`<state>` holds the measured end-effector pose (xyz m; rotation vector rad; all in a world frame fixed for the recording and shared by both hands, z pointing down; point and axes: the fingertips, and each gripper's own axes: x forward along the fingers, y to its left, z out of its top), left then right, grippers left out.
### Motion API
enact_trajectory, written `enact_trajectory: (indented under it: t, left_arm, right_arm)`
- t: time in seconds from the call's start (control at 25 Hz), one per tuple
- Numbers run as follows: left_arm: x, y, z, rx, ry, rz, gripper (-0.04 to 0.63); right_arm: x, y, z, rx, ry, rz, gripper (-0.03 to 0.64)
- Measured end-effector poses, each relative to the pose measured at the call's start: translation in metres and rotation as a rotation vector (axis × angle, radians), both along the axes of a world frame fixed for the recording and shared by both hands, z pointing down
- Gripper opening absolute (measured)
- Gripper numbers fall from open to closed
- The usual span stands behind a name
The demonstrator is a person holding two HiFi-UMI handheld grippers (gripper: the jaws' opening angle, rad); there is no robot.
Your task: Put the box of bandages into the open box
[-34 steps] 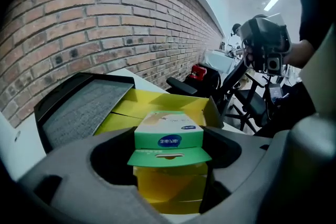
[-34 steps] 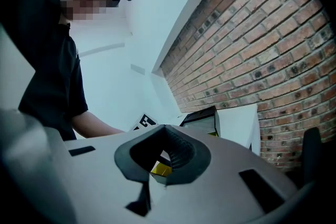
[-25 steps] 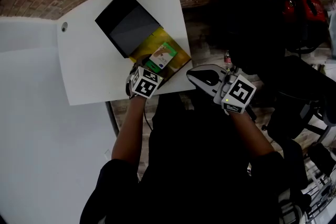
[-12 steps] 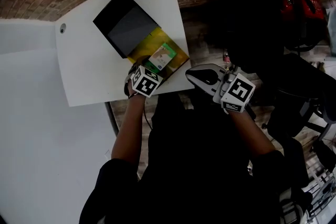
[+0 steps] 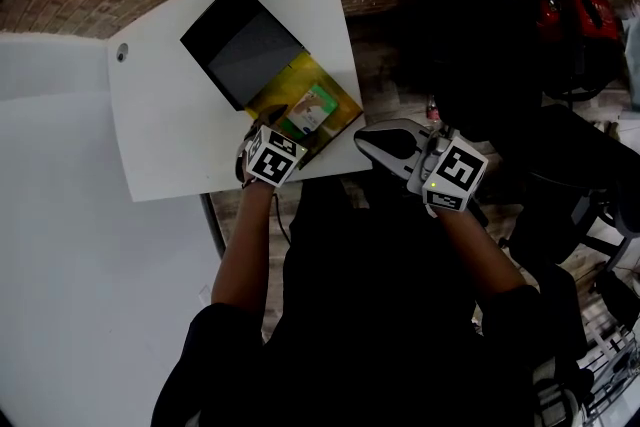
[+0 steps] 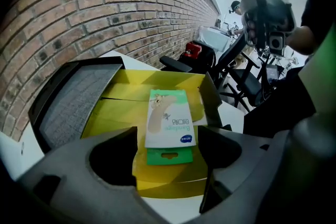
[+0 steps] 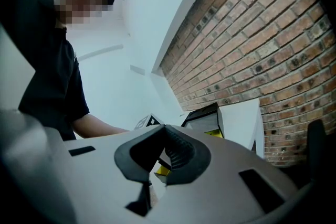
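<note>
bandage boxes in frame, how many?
1. The box of bandages lies flat in the yellow open box, just ahead of the left gripper, whose jaws are apart. The raised black lid could hide more behind it.

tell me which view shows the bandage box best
The left gripper view: the bandage box lies close and unobstructed, face up inside the yellow open box, framed by the parted jaws. The head view shows it small and distant. The right gripper view shows only a sliver of yellow, not the bandage box.

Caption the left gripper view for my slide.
Left gripper, open, frames the bandage box lying in the open yellow box.
</note>
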<state>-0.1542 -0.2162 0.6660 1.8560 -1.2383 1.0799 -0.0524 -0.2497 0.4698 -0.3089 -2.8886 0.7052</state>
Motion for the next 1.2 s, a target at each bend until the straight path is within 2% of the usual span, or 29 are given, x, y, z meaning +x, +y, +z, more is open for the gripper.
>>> enact_trajectory:
  t: [0.28,0.52,0.68,0.76,0.96,1.08,1.2]
  left_arm:
    - [-0.001,-0.013,-0.038,0.158,0.143,-0.091,0.351]
    - [0.002,-0.02,-0.101,0.393,0.258,-0.142,0.217]
    - [-0.001,-0.022,-0.154,0.583,0.396,-0.228,0.132]
    - [-0.001,-0.018,-0.176,0.663,0.442,-0.257,0.092]
    - [0.003,0.001,-0.216,0.777,0.457,-0.254,0.029]
    - [0.008,0.018,-0.225,0.809,0.45,-0.261,0.018]
    - [0.01,0.034,-0.242,0.89,0.492,-0.274,0.017]
  right_arm:
    - [-0.001,-0.006,-0.001,0.018,-0.006,-0.002,0.006]
    - [-0.002,-0.013,-0.014,0.05,-0.041,-0.004,0.006]
    - [-0.003,-0.018,-0.031,0.094,-0.075,-0.01,0.006]
    - [0.0,-0.02,-0.041,0.119,-0.1,-0.02,0.006]
    - [0.01,-0.018,-0.074,0.194,-0.173,-0.058,0.006]
    - [0.021,-0.011,-0.09,0.258,-0.202,-0.096,0.006]
    - [0.029,-0.006,-0.107,0.321,-0.223,-0.121,0.006]
